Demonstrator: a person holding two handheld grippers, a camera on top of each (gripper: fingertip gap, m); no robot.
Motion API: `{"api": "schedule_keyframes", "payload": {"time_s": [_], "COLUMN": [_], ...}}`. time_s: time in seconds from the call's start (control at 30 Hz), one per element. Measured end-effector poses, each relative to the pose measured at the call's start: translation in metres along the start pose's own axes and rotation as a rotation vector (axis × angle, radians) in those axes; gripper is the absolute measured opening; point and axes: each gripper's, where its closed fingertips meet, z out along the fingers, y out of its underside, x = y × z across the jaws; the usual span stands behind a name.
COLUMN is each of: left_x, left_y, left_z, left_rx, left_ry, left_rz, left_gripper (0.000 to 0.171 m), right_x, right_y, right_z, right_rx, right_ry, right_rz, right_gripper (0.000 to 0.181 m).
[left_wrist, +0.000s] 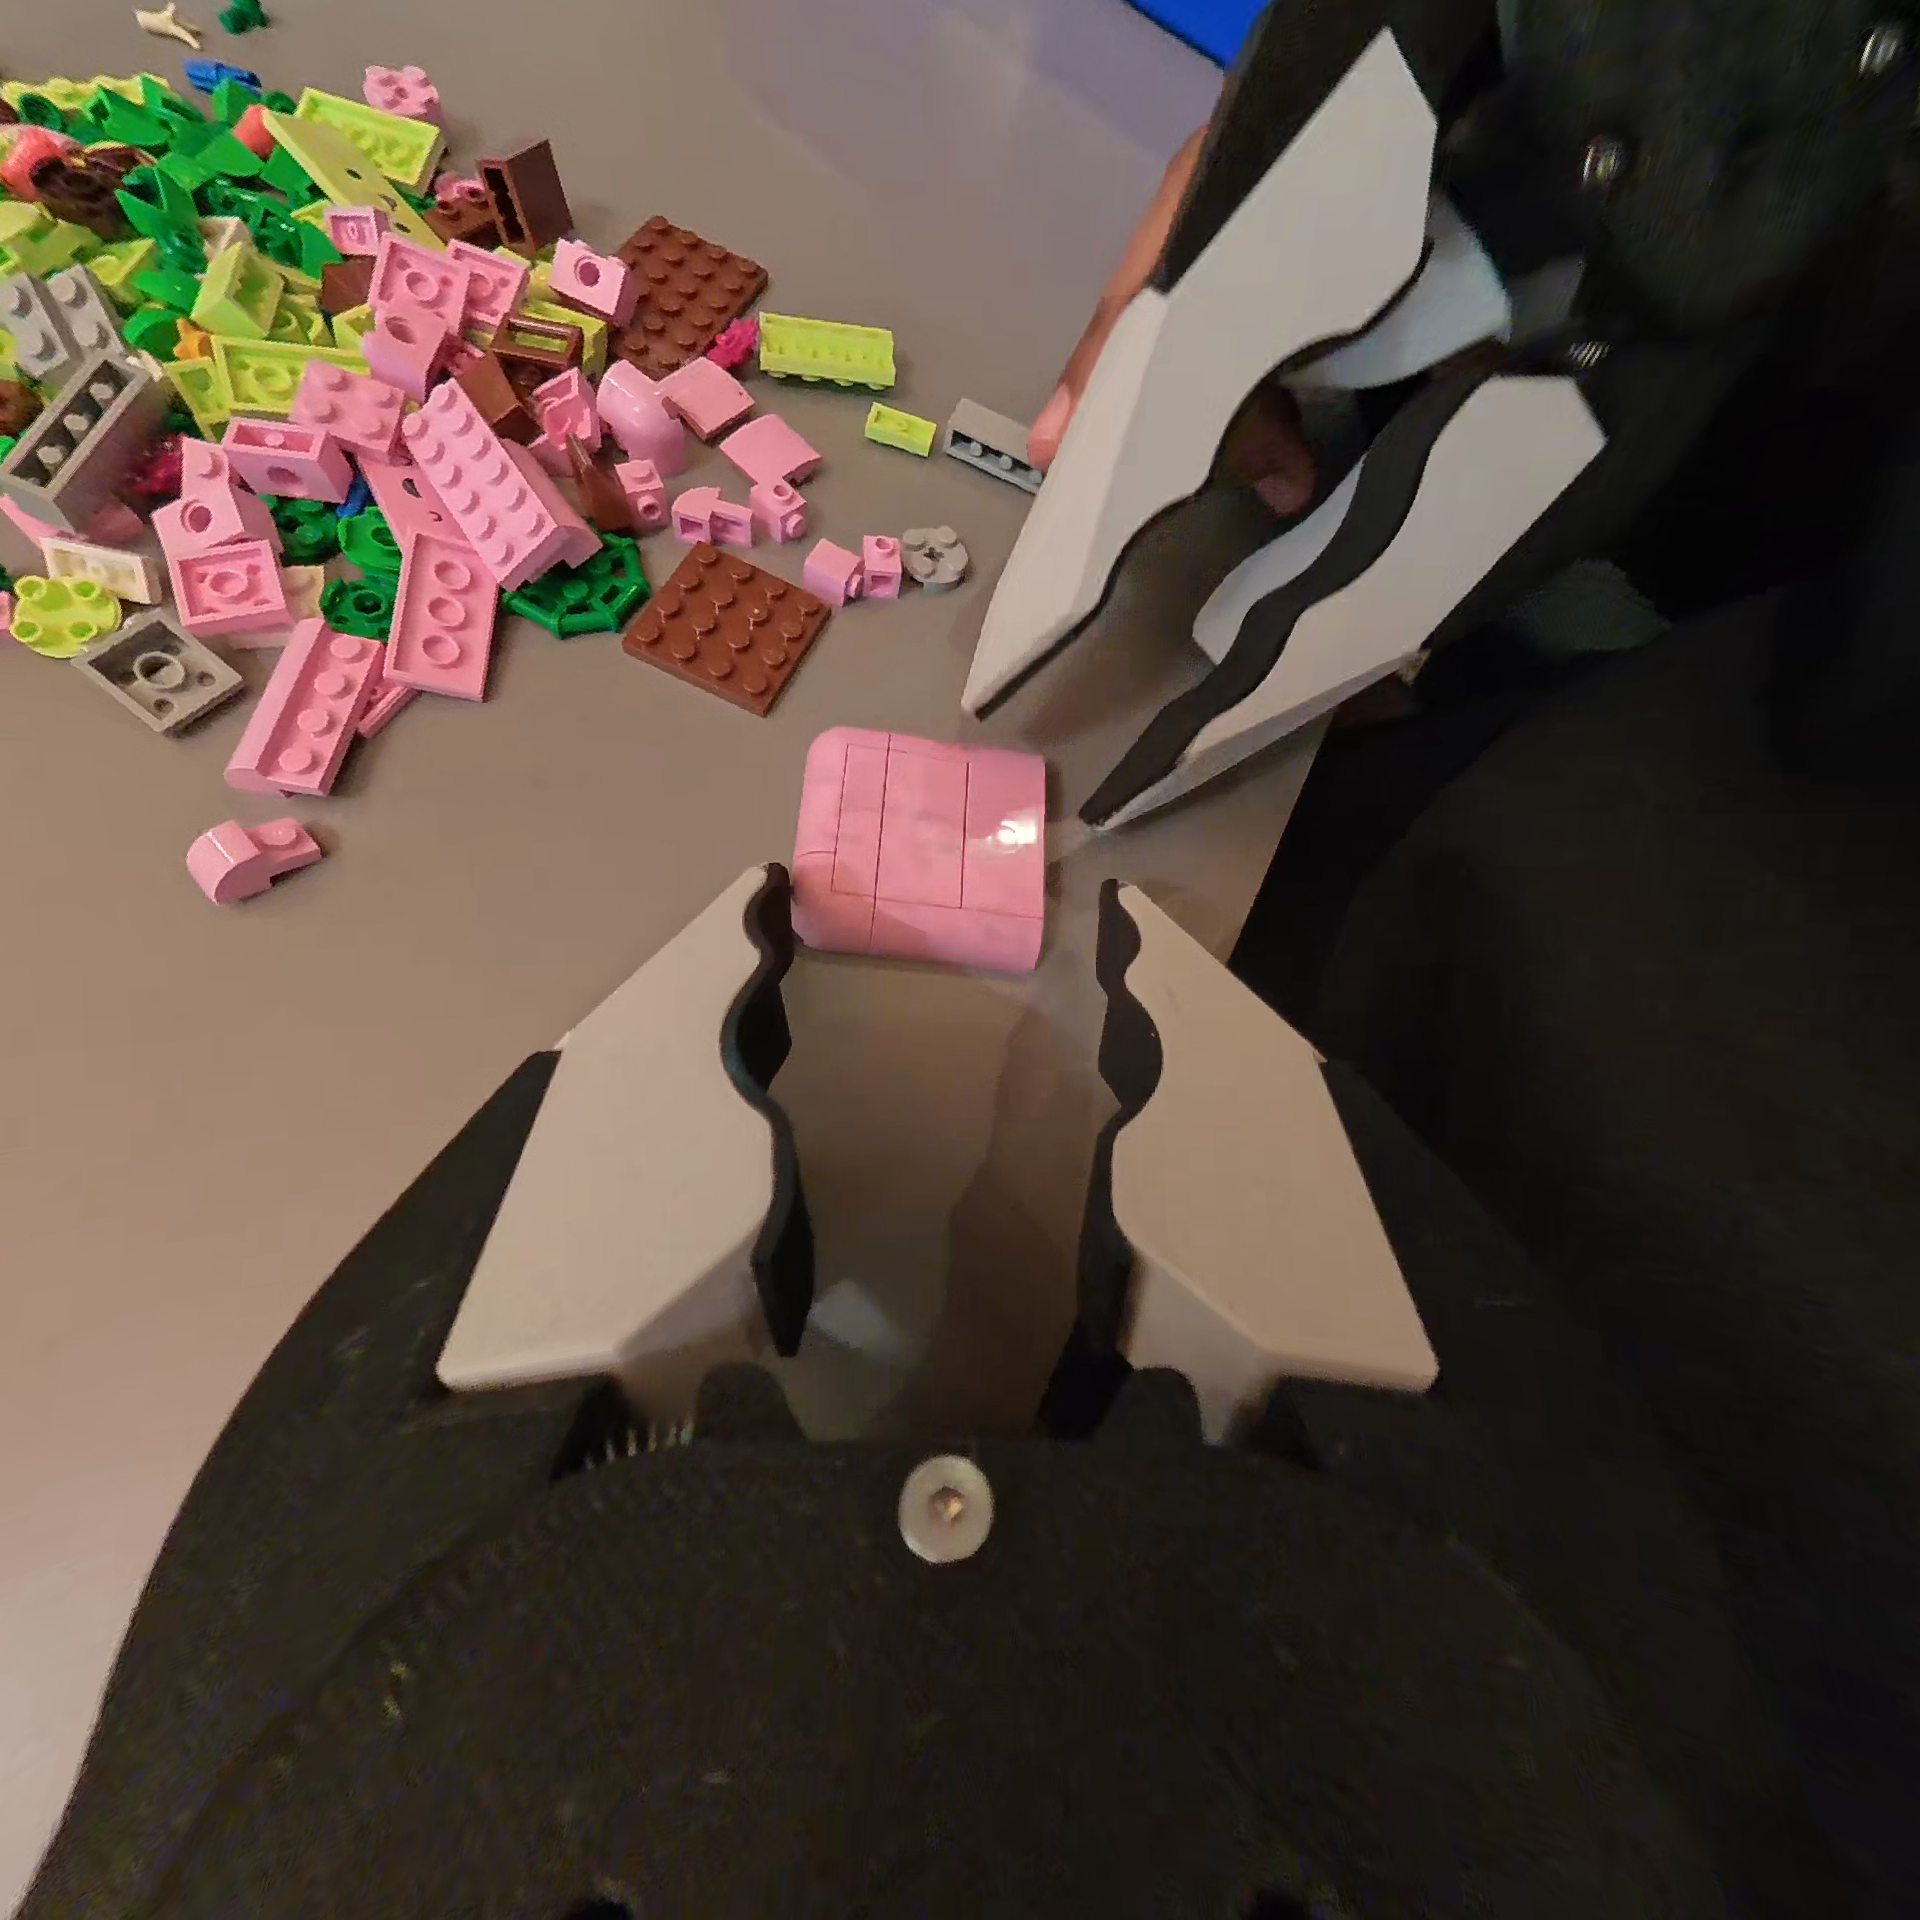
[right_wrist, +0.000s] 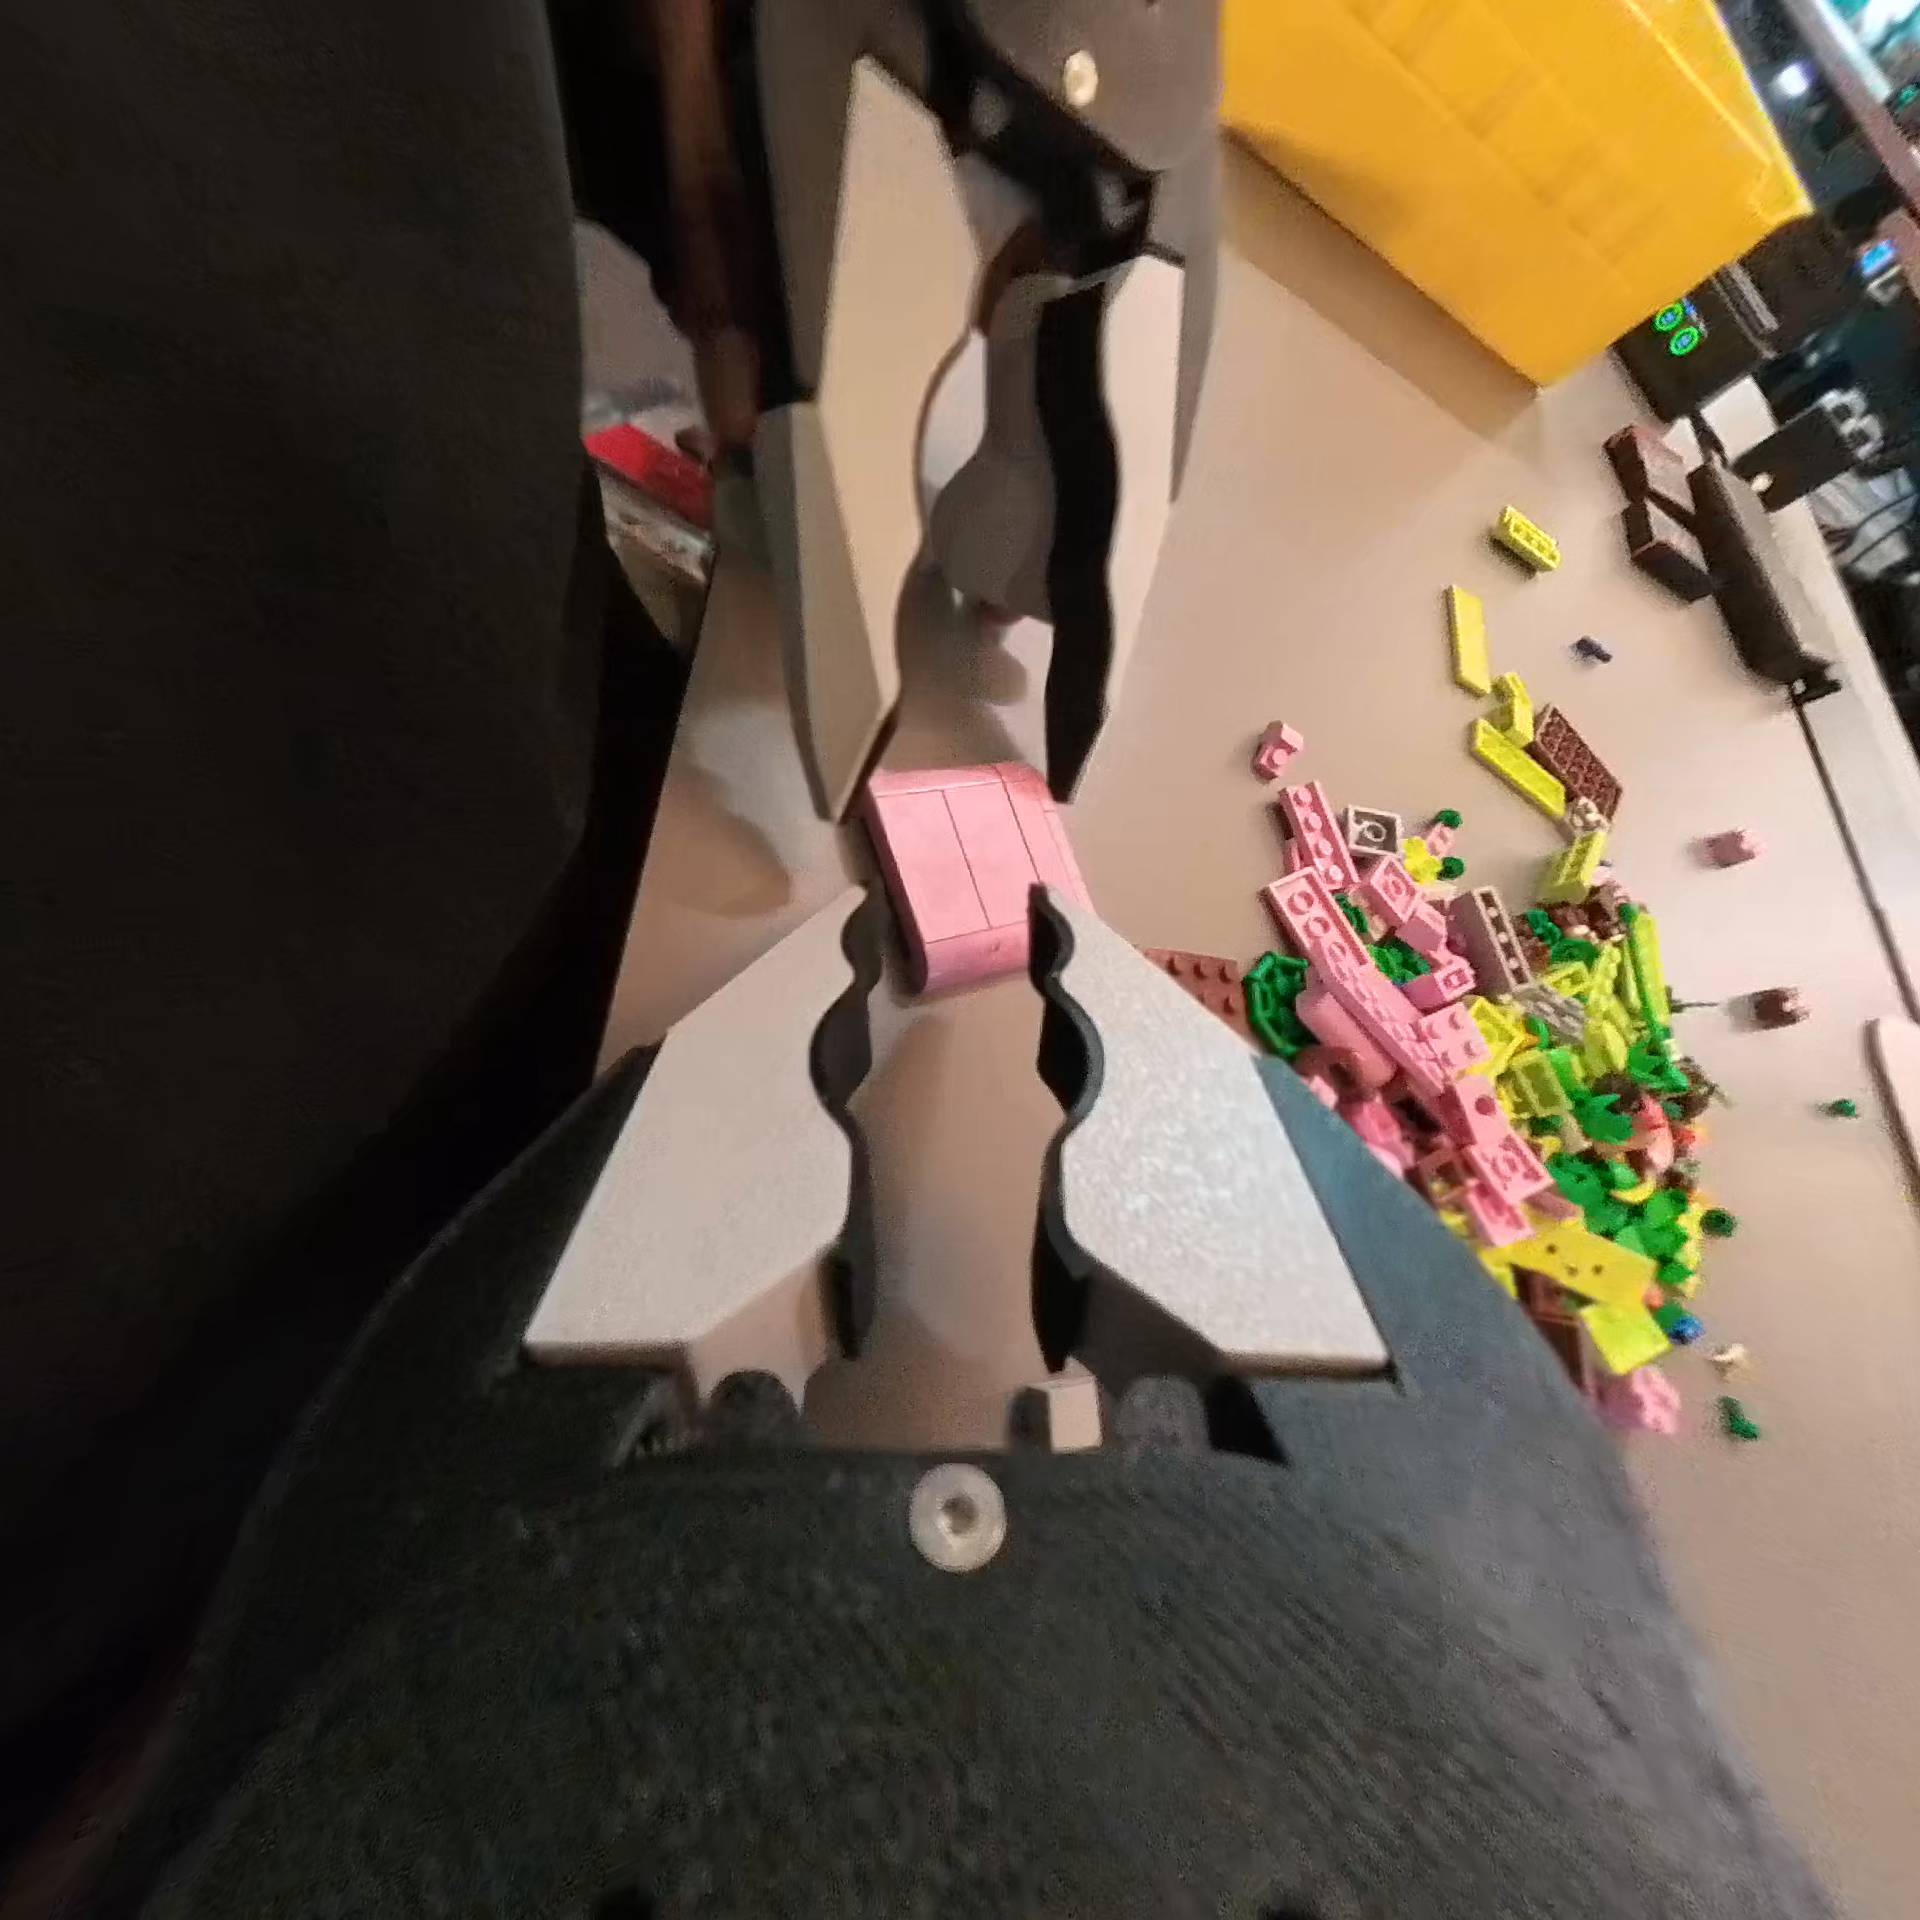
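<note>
The left gripper (left_wrist: 940, 894) has its fingers spread apart and grasps nothing; their tips sit at either side of the near edge of a pink block (left_wrist: 920, 847), a smooth rounded assembly of pink bricks lying flat on the grey counter (left_wrist: 499, 1039) close to its edge. The left fingertip (left_wrist: 767, 894) is right against the block's corner — whether it touches cannot be told.

The right gripper (right_wrist: 951, 904) is likewise released, fingers parted and empty, pointing at the same pink block (right_wrist: 961, 873) from the opposite side. In the left wrist view its fingertips hang just beside the block's far right corner, one tip down at the counter surface.

Beyond the block lies a brown studded plate (left_wrist: 727, 642), and past that a loose heap of bricks (left_wrist: 312, 436) — pink, lime, green, grey and brown. A small pink curved piece (left_wrist: 249, 854) lies apart from the heap, near the block's left. In the right wrist view a yellow bin (right_wrist: 1507, 166) stands at the far end of the counter.
</note>
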Motion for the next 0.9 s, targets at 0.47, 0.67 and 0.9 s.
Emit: {"api": "schedule_keyframes", "payload": {"time_s": [0.47, 0.67, 0.9], "left_x": [-0.005, -0.003, -0.005], "left_y": [0.005, 0.006, 0.006], "left_z": [0.004, 0.004, 0.004], "left_rx": [-0.03, -0.035, -0.038], "left_ry": [-0.11, -0.1, -0.117], "left_rz": [0.104, 0.118, 0.127], "left_gripper": [0.048, 0.048, 0.049], "right_x": [-0.01, -0.016, -0.015], "right_y": [0.001, -0.003, -0.006], "right_z": [0.014, 0.012, 0.01], "right_rx": [-0.035, -0.037, 0.029], "right_ry": [-0.116, -0.221, -0.229], "right_rz": [-0.099, -0.126, -0.023], "right_gripper": [0.012, 0.004, 0.0]}}
